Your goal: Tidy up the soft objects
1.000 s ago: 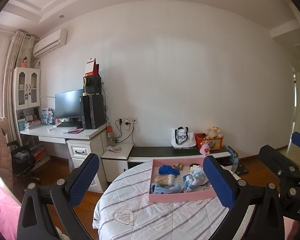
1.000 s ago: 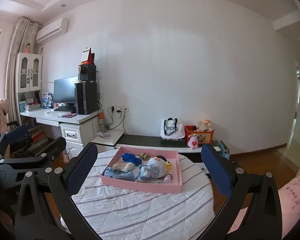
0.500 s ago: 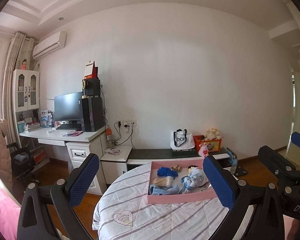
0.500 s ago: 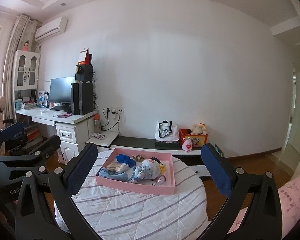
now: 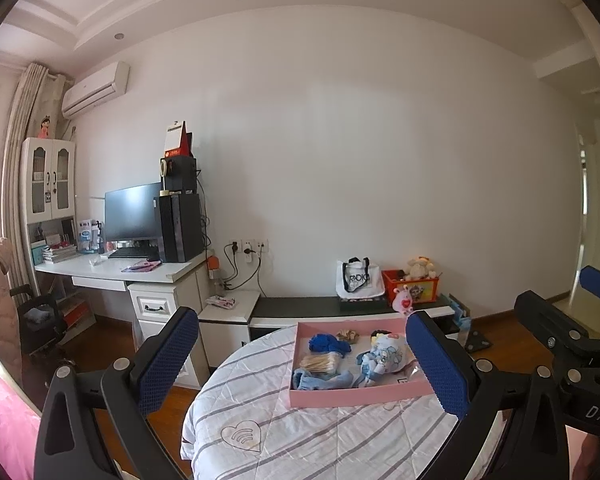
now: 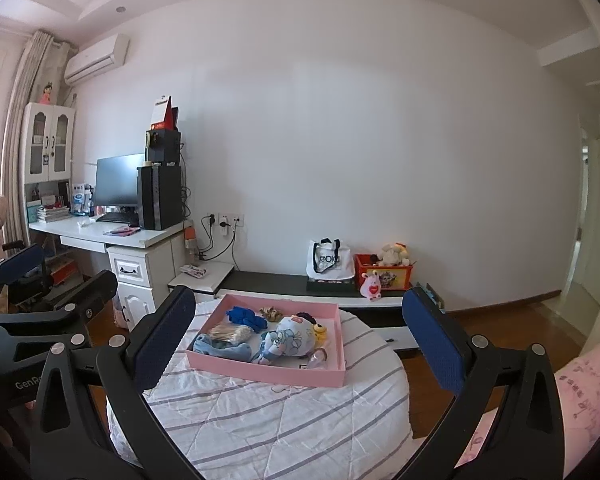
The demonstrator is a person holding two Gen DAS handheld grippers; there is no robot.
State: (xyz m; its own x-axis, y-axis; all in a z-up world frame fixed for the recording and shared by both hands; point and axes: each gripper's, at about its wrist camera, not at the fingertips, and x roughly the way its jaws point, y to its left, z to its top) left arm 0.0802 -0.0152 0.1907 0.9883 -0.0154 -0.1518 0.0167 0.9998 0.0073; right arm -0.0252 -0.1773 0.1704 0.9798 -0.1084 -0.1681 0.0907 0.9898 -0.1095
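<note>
Where the pad (image 5: pixel 436 364) intrudes, the tray (image 5: pixel 352 396) hides.

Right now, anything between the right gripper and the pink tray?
Only bare striped quilt separates the open right gripper from the pink tray, clearest in the right wrist view.

- You can read "RADIO" in dark letters on the white tote bag (image 5: pixel 358 279) standing on the low shelf by the wall.
- You see "DAS", cut off by the frame edge, on the right claw (image 5: pixel 598 412) body.
- You see "GenR", also cut off, on the left claw (image 6: pixel 26 384) body.
</note>
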